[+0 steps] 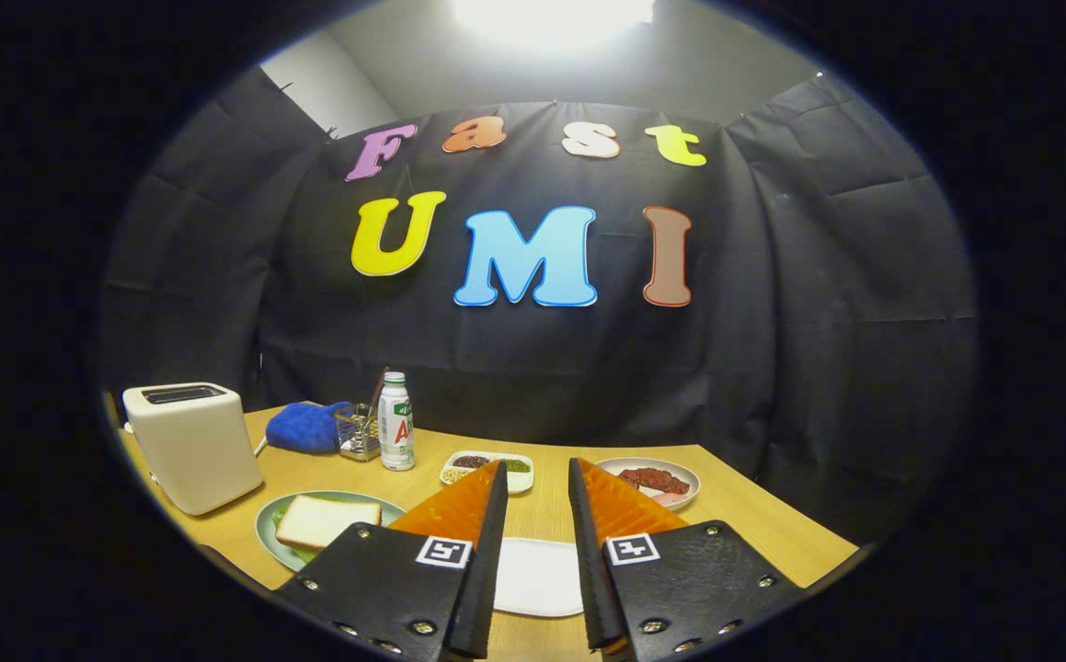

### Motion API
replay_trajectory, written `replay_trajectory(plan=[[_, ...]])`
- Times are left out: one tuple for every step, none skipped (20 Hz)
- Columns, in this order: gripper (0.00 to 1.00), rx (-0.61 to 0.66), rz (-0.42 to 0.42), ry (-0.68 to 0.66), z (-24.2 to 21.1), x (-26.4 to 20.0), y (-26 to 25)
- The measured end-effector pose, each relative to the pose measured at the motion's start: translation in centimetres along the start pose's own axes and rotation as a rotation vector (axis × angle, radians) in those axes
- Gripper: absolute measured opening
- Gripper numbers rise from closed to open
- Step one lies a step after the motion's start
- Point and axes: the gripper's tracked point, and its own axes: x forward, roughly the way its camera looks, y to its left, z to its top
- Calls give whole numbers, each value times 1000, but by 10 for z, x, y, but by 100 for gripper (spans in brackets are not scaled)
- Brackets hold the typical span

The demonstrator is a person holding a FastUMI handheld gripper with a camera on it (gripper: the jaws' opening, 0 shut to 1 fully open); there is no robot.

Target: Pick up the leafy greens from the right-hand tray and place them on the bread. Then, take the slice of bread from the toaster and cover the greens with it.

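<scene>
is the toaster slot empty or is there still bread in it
Cannot tell. The toaster stands upright left of the plate, but its top slot looks only dark. The gripper is open, holding nothing.

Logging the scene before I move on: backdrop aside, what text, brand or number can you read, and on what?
Bottle: the label carries print, too blurred to read.
Gripper: open, holding nothing, fingers over the white tray; one square coded marker on each finger, no words.
Toaster: no text visible.
So nothing here is readable.
</scene>
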Motion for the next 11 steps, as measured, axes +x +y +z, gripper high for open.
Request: replay_trajectory(plan=[[39, 4, 14, 13, -3, -2, -6], [39, 27, 27, 20, -4, -3, -13], [39, 52, 38, 17, -5, -3, -19], [39, 69, 39, 15, -7, -2, -29], [39, 82, 37, 23, -11, -1, -40], [39, 95, 48, 23, -13, -1, -47], [39, 109, 50, 18, -14, -1, -58], [39, 112, 35, 8, -15, 0, -73], [39, 88, -2, 14, -20, -1, -93], [39, 53, -63, 21, -26, -3, -118], [39, 18, -100, 25, -29, -5, -136]])
